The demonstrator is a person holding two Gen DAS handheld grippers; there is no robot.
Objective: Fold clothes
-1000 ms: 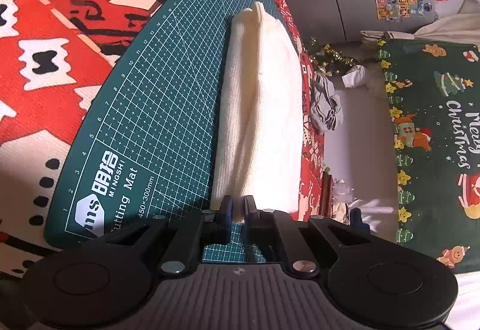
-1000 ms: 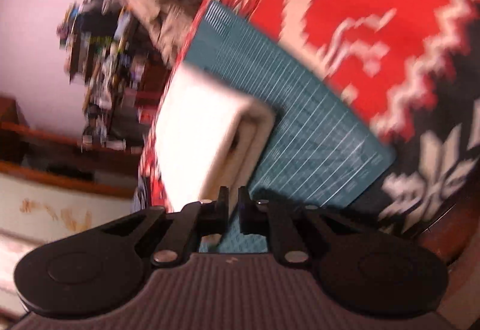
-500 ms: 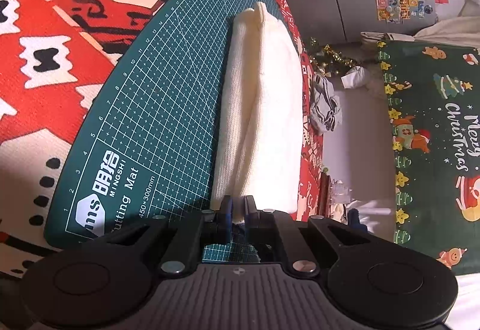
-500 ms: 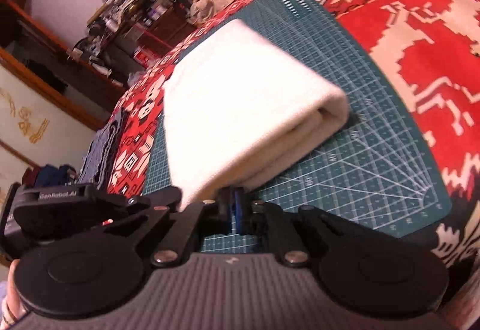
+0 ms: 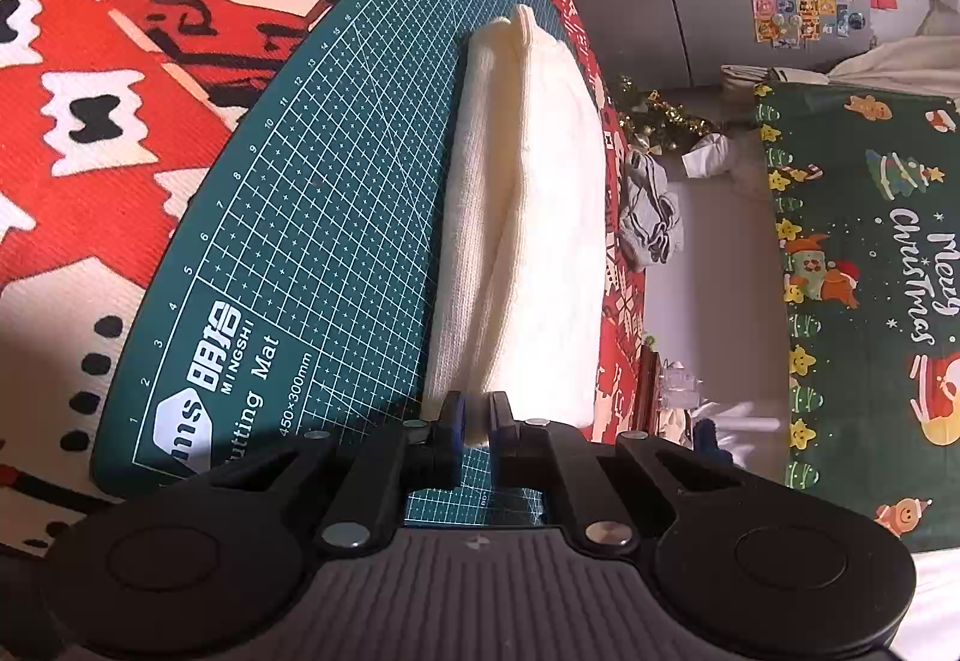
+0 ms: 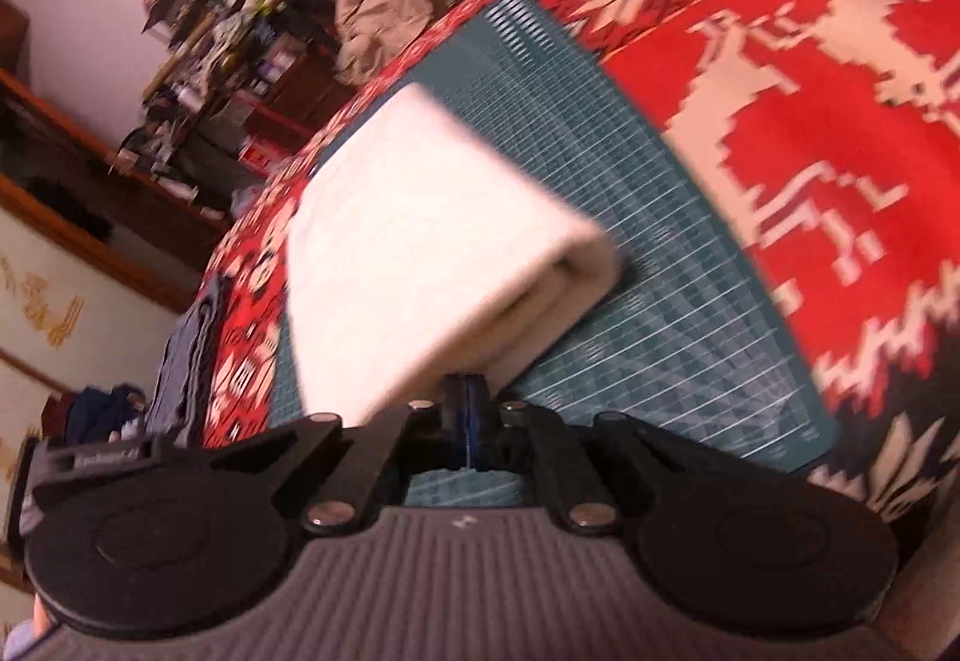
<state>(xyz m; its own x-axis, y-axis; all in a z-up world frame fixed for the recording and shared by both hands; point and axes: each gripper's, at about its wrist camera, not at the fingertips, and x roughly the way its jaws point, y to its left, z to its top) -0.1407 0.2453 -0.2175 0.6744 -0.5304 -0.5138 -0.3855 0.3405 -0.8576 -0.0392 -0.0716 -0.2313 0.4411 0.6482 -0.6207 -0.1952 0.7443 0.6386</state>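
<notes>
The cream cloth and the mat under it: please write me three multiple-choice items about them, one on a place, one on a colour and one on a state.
1. Where does the cream cloth lie?
A. On the floor
B. On the cutting mat, near its edge
C. In a basket

2. What colour is the cutting mat?
A. Dark green with a white grid
B. Plain yellow
C. Black with no lines

3. In what state is the cream cloth?
A. Spread flat in one layer
B. Crumpled into a ball
C. Folded into a long bundle of several layers

Answers:
1 B: the grid of the mat shows beside the cloth and under its near end.
2 A: white lines and numbers run across a green surface.
3 C: the right wrist view shows stacked layers at the end of the cloth.
</notes>
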